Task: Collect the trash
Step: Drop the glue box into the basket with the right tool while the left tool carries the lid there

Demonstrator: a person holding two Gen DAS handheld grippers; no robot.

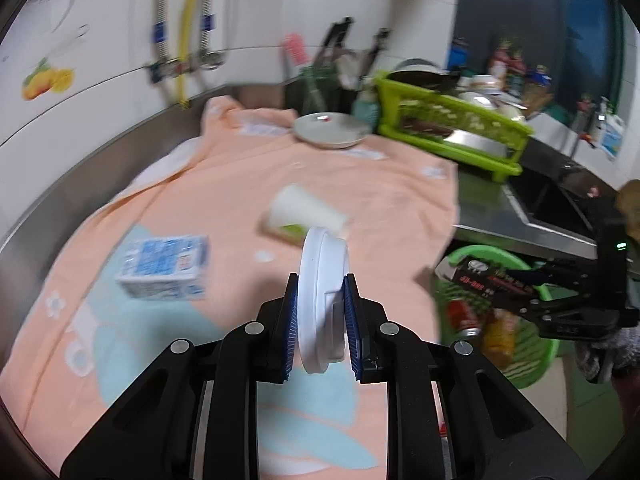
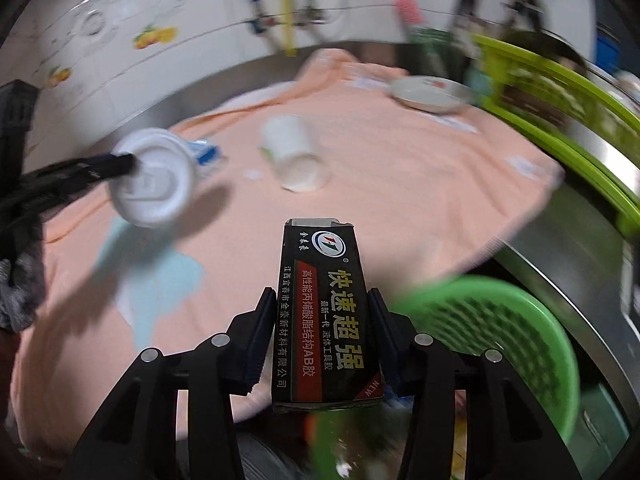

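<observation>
Carry step: left gripper (image 1: 320, 300) pinches white lid (image 1: 322, 300); right gripper (image 2: 322, 320) pinches black carton (image 2: 326, 312). Next: release over green basket (image 2: 500, 320) beside the counter edge.

A kitchen with white tiled walls (image 1: 120, 20) bearing fruit decals (image 1: 47, 79). Metal hoses and a yellow pipe (image 1: 188, 24) hang down the wall. A steel counter (image 1: 492, 204) carries a peach towel (image 1: 224, 184), with a lime-green dish rack (image 1: 452, 128) near its far edge.
</observation>
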